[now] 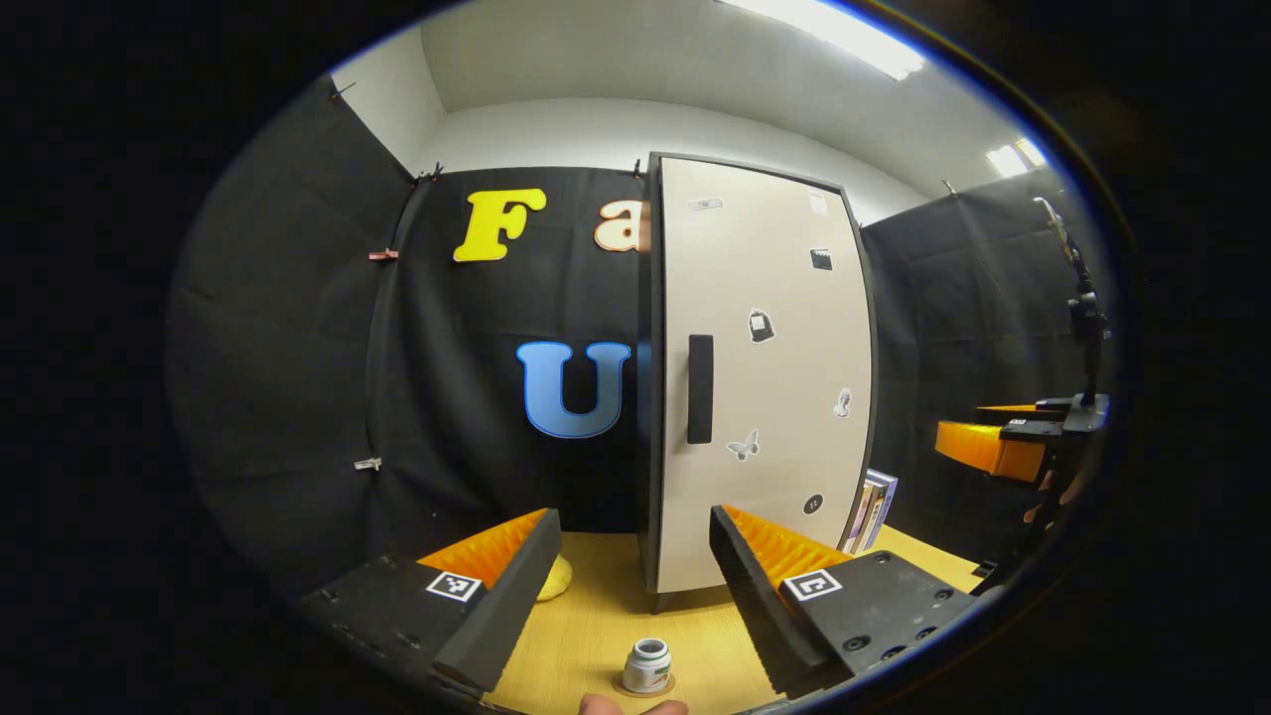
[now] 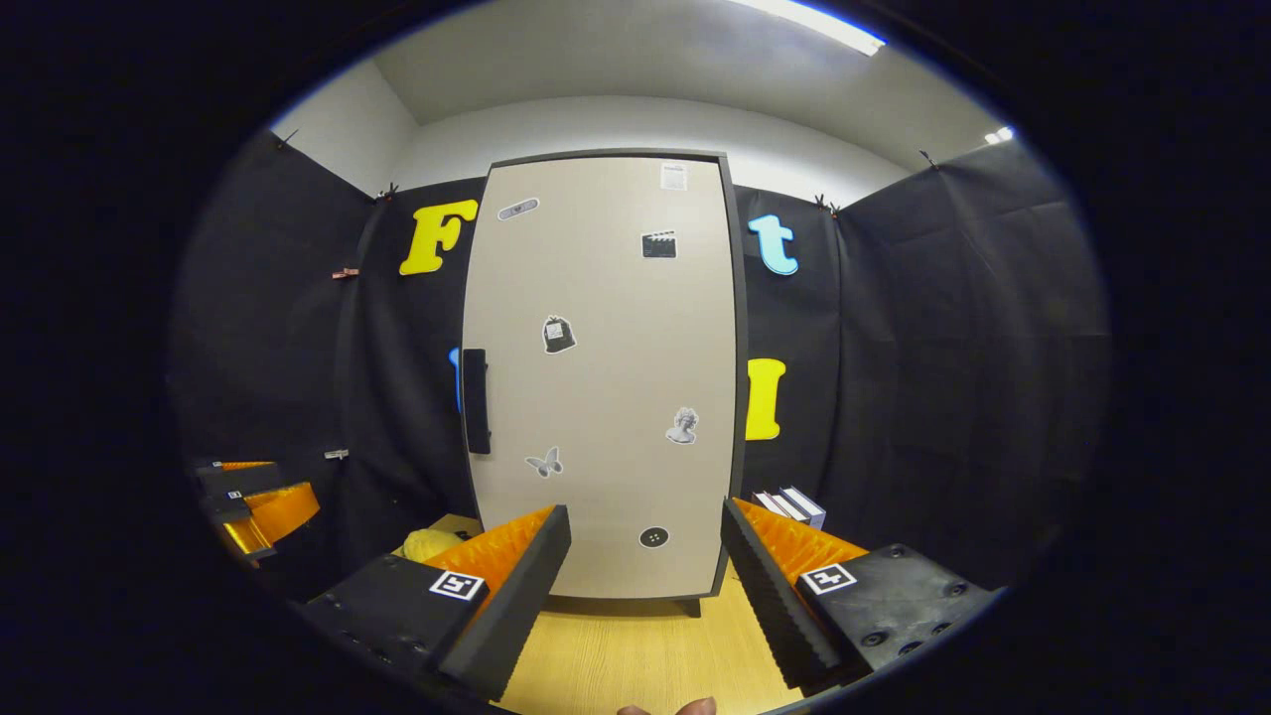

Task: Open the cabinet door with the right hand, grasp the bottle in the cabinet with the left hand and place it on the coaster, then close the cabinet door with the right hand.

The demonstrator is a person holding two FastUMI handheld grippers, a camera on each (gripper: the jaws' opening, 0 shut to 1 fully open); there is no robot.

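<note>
Two grippers are ours here, both hanging with jaws parted and nothing between the fingers. In the left gripper view, our left gripper [image 1: 635,586] hovers over the wooden table [image 1: 596,626], and just below its gap the bottle [image 1: 647,665], white with a pale cap, stands upright on the round coaster [image 1: 643,685]. Behind it stands the cabinet [image 1: 760,367], its door [image 1: 765,397] flush against the frame, with a dark vertical handle [image 1: 700,388] at the door's left edge. Our right gripper [image 1: 1003,442] shows far off at the right there. In the right gripper view, our right gripper [image 2: 645,576] faces the closed door [image 2: 606,377] head-on, apart from its handle [image 2: 476,401]. Some books [image 2: 789,504] lean beside the cabinet, and a yellow lump [image 2: 429,543] lies at its left.
</note>
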